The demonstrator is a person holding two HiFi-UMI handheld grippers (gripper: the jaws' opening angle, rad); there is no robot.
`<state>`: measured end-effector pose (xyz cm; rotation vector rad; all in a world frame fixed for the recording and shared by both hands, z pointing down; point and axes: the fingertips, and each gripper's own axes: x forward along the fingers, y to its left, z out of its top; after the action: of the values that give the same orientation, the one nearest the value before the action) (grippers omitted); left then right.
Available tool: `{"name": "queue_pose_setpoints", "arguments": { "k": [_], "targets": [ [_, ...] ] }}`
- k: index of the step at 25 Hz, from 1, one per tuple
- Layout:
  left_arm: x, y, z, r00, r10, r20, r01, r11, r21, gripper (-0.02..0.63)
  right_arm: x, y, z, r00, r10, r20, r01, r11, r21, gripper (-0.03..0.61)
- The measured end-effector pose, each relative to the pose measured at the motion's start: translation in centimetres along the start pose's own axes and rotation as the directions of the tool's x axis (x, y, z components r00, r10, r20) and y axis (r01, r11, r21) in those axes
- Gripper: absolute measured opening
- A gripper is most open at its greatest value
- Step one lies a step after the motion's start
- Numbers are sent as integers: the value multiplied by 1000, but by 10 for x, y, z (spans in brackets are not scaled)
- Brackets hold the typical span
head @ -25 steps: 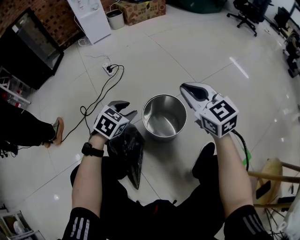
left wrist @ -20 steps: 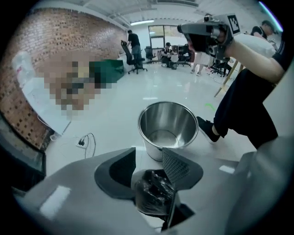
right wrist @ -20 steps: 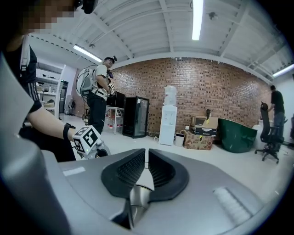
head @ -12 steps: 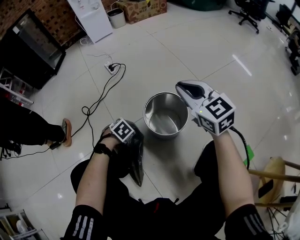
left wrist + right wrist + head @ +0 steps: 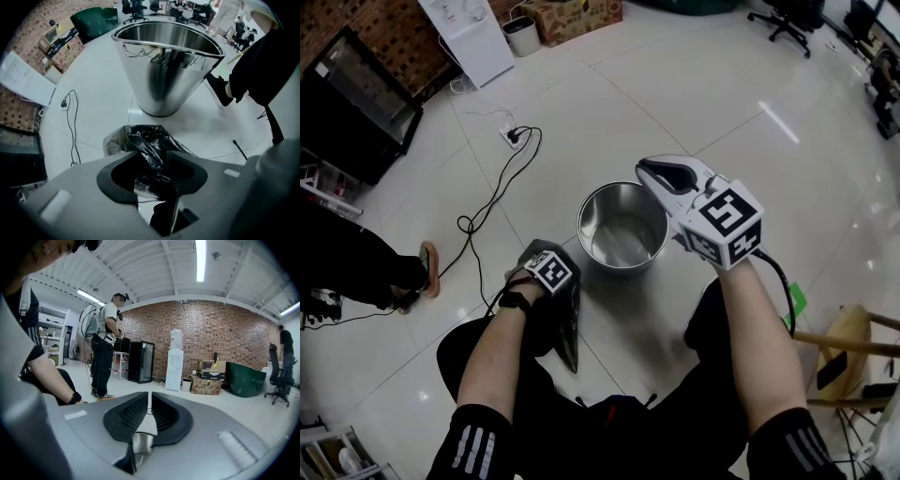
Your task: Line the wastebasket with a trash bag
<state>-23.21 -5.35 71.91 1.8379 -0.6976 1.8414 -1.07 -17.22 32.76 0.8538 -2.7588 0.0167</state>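
Observation:
A steel wastebasket (image 5: 623,246) stands upright and bare inside on the white floor; it looms close in the left gripper view (image 5: 166,70). Just left of it a crumpled black trash bag (image 5: 565,323) lies on the floor. My left gripper (image 5: 548,274) points straight down onto the bag's upper end. Its jaws (image 5: 152,164) stand wide with bunched black plastic (image 5: 145,138) between them, and the pads do not press it. My right gripper (image 5: 654,171) hovers level over the basket's right rim, shut with nothing in it (image 5: 149,411).
A power strip (image 5: 508,136) and its black cable (image 5: 484,208) trail across the floor to the left. Another person's shoe (image 5: 427,268) is at far left. My own dark shoe (image 5: 709,314) rests right of the basket. A wooden stool (image 5: 853,345) stands at right.
My left gripper has dropped from beside the basket's rim down onto the trash bag and tipped to point at the floor. The bag, the basket and the right gripper have stayed put.

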Motion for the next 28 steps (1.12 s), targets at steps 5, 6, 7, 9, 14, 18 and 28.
{"name": "queue_pose_setpoints", "arguments": {
  "k": [5, 6, 7, 9, 14, 18, 28],
  "targets": [
    [11, 2, -8, 999, 25, -24, -25, 1000, 6, 16, -4, -4, 4, 1000, -13, 16, 13, 1000, 8, 28],
    [12, 2, -10, 999, 21, -30, -21, 1000, 7, 0, -4, -5, 5, 1000, -14, 19, 14, 1000, 10, 28],
    [12, 2, -10, 999, 15, -32, -15, 1000, 5, 0, -5, -6, 5, 1000, -15, 22, 15, 1000, 11, 28],
    [6, 4, -7, 1000, 8, -16, -8, 1000, -12, 0, -5, -7, 5, 1000, -16, 23, 16, 1000, 13, 28],
    [-30, 12, 16, 993, 0, 120, 9, 997, -72, 0, -7, -7, 6, 1000, -16, 25, 16, 1000, 16, 28],
    [-80, 32, 28, 978, 94, 188, -80, 993, -82, 0, -11, -6, 6, 999, -13, 31, 13, 1000, 14, 28],
    [-205, 49, 41, 912, 260, 317, -242, 965, -96, 0, -11, 0, 8, 999, 3, 35, -4, 1000, 16, 28]
  ]
}}
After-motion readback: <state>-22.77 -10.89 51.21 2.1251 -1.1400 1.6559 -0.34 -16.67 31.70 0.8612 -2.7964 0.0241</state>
